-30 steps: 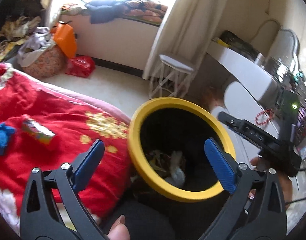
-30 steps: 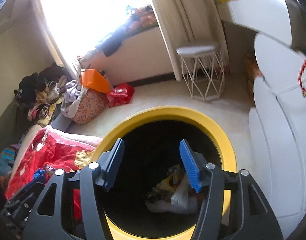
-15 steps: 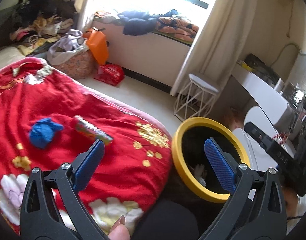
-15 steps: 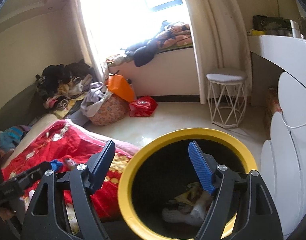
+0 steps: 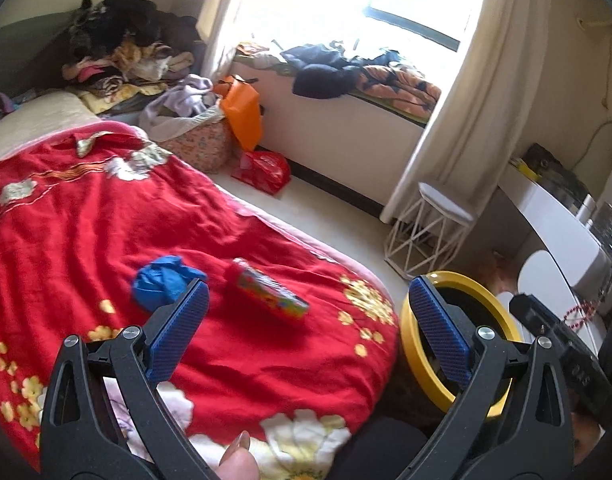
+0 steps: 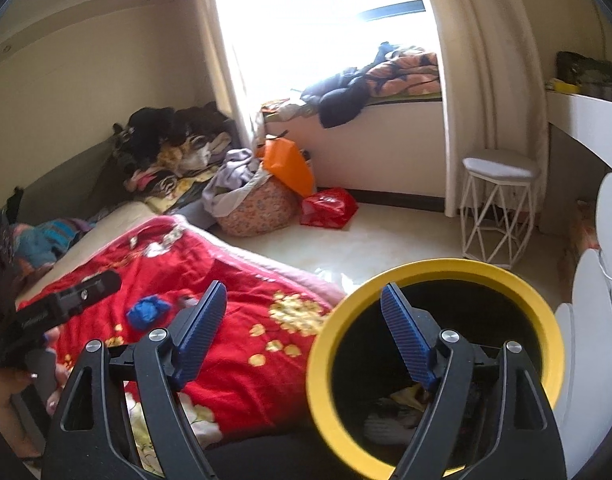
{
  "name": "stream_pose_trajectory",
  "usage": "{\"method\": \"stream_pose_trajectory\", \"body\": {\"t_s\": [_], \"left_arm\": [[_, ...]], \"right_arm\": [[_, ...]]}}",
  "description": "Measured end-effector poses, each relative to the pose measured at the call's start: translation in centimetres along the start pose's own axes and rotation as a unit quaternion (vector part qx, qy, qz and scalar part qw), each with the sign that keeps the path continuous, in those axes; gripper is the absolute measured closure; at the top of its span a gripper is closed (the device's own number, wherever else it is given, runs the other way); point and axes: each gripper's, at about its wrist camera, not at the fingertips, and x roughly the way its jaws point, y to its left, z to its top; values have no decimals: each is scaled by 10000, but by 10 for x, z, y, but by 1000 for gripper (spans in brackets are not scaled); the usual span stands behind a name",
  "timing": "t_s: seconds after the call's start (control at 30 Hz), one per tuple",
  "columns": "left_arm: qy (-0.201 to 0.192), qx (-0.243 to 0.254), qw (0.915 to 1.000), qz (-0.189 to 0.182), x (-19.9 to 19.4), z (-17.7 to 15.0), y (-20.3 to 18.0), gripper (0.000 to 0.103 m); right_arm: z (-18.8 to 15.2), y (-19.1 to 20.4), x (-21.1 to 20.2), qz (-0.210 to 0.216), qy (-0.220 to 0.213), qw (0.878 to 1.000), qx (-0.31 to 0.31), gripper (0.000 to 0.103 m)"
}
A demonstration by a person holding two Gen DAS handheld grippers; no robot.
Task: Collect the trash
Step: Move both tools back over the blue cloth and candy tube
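Risk: blue wad and bright wrapper lying loose on soft red blanket; pinching too deep likely snagging fabric w/ trash. Wrapper slick-looking, possibly slipping out during carry to bin. Bin standing close by bed edge, prob. risking knock from swinging tool.

Left gripper: pointing down over blanket, fingers spread wide, holding nothing. Right gripper: jaws just been opening, nothing between, straddling bin rim; some trash already lying inside.
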Motion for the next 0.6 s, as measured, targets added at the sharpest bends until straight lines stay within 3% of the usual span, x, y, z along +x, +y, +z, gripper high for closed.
{"method": "stream_pose_trajectory", "body": {"t_s": [0.27, 0.6], "left_arm": [[-64, -302, 9991, 290, -1, 3, 33, 11], [49, -787, 9942, 736, 6, -1, 92, 11]], "right_arm": [[0, 38, 23, 420, 278, 9981, -352, 26], [-11, 89, 83, 766, 997, 9865, -1049, 26]]}}
